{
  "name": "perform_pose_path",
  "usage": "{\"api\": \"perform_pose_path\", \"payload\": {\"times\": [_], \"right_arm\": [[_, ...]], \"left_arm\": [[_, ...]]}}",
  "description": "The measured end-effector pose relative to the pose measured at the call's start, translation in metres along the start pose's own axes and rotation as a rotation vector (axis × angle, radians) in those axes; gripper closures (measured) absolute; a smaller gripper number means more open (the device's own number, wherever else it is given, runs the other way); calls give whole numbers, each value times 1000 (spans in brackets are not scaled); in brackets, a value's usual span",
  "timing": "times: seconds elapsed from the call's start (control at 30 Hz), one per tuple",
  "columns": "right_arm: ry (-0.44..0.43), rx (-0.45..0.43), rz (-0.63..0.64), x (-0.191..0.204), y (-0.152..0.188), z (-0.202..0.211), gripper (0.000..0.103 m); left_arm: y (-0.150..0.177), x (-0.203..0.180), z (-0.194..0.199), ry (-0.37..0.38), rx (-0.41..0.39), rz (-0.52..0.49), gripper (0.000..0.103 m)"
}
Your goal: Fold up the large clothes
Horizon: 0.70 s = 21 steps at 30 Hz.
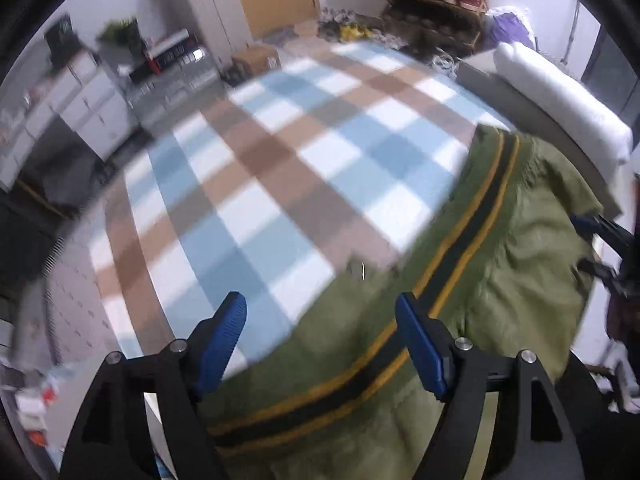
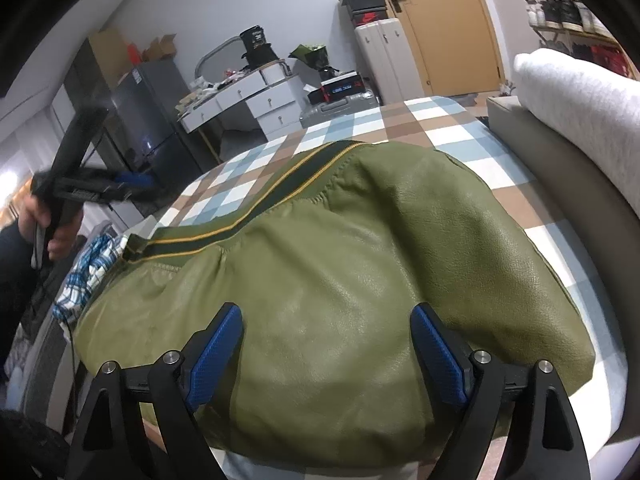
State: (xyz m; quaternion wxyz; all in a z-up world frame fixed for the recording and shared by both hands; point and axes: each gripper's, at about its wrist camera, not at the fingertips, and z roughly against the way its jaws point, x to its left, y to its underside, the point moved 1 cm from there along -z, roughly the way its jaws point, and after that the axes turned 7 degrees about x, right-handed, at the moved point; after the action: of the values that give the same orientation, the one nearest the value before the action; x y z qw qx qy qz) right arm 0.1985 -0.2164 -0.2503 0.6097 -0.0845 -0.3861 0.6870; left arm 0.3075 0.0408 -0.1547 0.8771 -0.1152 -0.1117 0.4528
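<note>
Big olive green jacket (image 2: 340,300) is lying in a folded lump on the bed (image 1: 280,184), on top of the blue, brown and white checked bedspread. It has a dark band with two yellow stripes (image 1: 460,248) running along one edge, and the surface looks like shiny leather in the right wrist view.

Left tool (image 1: 320,316) is spread wide with nothing in it — hanging over the near edge of the jacket, one blue finger above the checked cover and the other above the striped band. Right tool (image 2: 328,332) is also spread wide and empty, hovering just over the jacket's smooth side.

A crumpled blue and white plaid shirt (image 2: 90,268) sits just beside the jacket at the bed's edge. A white pillow (image 2: 580,108) lies along the headboard.

As for writing, not much is legible: a black box (image 2: 254,38) on the white table (image 2: 256,96) shows "36", and a shoe box (image 2: 368,16) stacked by the door (image 2: 440,28) has a red Nike swoosh.
</note>
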Motion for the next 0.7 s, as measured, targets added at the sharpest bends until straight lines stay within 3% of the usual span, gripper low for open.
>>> {"api": "perform_pose_path", "payload": {"times": [0.17,0.3,0.37,0.43,0.47,0.53,0.63,0.7], "right_arm": [[36,-3,8,7,1,-2,13],[46,13,15,10,1,0,12],[46,21,14,10,1,1,13],[47,24,11,10,1,1,13],[49,23,8,11,2,2,13],[56,26,2,12,2,1,12],[65,26,-1,15,1,-1,11],[73,27,-5,16,-1,-2,10]], "left_arm": [[15,-4,-49,-40,93,-98,29],[5,-2,-71,46,91,-118,31],[2,-6,-68,123,84,-133,55],[1,-17,-64,95,88,-182,87],[2,-22,-66,93,99,-202,89],[3,-35,-67,20,117,-234,97],[5,-45,-68,-49,149,-217,99],[7,-56,-63,-159,137,-257,100]]}}
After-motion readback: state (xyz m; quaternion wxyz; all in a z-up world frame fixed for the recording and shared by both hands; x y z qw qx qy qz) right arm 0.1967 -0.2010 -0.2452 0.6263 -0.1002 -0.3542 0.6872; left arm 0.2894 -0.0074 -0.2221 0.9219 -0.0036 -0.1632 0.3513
